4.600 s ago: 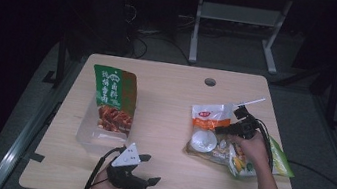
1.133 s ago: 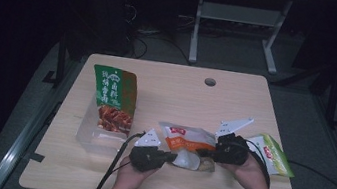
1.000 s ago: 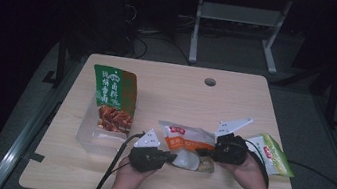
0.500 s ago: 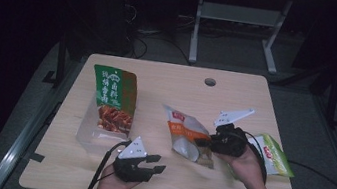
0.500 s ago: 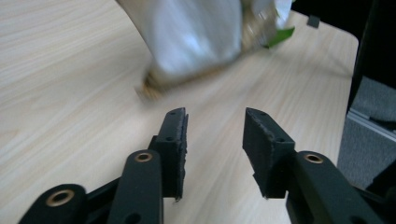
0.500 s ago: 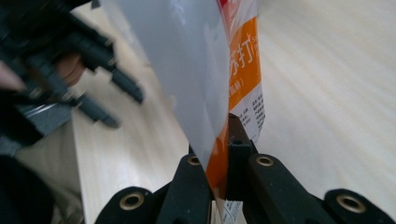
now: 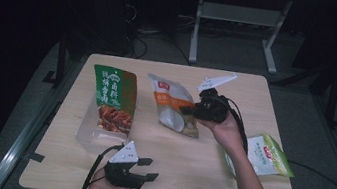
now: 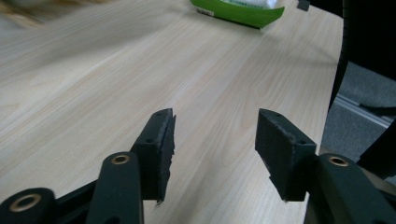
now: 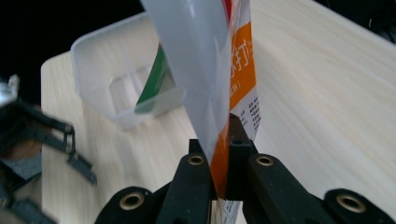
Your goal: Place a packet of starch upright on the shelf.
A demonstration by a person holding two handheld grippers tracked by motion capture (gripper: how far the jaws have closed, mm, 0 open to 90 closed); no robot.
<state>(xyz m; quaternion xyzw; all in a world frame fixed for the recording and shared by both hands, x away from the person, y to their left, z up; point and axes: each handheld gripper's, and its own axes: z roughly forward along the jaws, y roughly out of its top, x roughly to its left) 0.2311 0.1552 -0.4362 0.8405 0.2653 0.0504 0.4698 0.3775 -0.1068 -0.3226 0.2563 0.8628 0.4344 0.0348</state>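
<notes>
— Dark room, pale wooden table; why does the orange-and-white pouch hang mid-table?
— Because the right gripper clamps its jaws on the pouch's edge, holding it off the wood, probably to carry it left to the clear tub.
— And the left gripper?
— Near edge, jaws just opened, nothing between them.
— Count things?
— Three pouches: the orange one, a green one standing in the tub, a light-green one at the right edge. One tub, two grippers.
</notes>
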